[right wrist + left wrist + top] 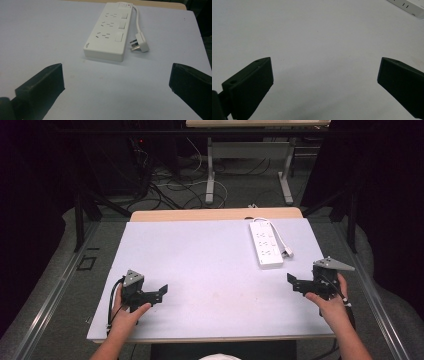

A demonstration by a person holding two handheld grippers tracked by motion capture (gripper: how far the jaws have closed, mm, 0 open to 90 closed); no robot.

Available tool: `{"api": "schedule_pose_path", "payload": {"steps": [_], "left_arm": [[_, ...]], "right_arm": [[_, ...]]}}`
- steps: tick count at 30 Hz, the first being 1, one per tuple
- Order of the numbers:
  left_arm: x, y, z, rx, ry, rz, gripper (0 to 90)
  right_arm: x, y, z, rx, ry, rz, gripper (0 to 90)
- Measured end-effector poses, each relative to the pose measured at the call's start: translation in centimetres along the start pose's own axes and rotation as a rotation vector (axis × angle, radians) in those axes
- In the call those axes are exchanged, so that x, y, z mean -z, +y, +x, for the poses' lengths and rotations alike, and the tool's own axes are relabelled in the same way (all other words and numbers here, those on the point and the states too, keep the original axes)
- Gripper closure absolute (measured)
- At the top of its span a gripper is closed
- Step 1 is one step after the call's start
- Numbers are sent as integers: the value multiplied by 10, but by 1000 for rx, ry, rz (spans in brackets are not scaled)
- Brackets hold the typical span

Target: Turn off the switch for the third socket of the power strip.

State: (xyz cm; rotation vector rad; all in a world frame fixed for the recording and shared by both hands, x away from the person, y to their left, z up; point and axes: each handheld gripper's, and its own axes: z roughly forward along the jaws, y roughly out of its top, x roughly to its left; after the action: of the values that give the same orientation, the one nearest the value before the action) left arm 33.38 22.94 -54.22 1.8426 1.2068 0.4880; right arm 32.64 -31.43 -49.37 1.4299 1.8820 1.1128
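- A white power strip (265,243) lies flat on the pale sheet (200,270) covering the table, at the far right of the sheet, its long side running away from the person.
- Its cable leaves the far end and loops back along the right side; the plug (140,42) rests on the sheet just beside the strip, prongs towards it, by the nearest socket.
- In the right gripper view three sockets, each with a switch, face up; a further switch with a small red light sits at the far end.
- The right gripper (296,283), held in the person's right hand (331,302) at the sheet's right edge, sits nearer the person than the strip and a little to its right, near but not touching.
- Its jaws stand wide apart and empty; seen between them, the strip's near end lies ahead, slightly right of centre.
- The left gripper (161,293), in the left hand (128,312), is at the near left of the sheet, well apart from the strip.
- Its jaws too are spread wide and hold nothing; a corner of the strip (409,7) appears at the upper right of its view.
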Motion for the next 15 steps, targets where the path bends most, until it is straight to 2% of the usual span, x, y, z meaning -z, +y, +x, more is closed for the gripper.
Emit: {"api": "schedule_pose_path", "payload": {"steps": [6,10,15], "left_arm": [[0,0,-1,-13,-1,2,2],[-1,-2,-3,-55,1,11,2],[0,-2,-5,-63,-14,11,2]], "right_arm": [[-1,-11,-1,-10,-11,-26,0],[-5,-20,-4,-30,-20,-41,0],[-10,-32,-9,-40,-21,-14,0]]}}
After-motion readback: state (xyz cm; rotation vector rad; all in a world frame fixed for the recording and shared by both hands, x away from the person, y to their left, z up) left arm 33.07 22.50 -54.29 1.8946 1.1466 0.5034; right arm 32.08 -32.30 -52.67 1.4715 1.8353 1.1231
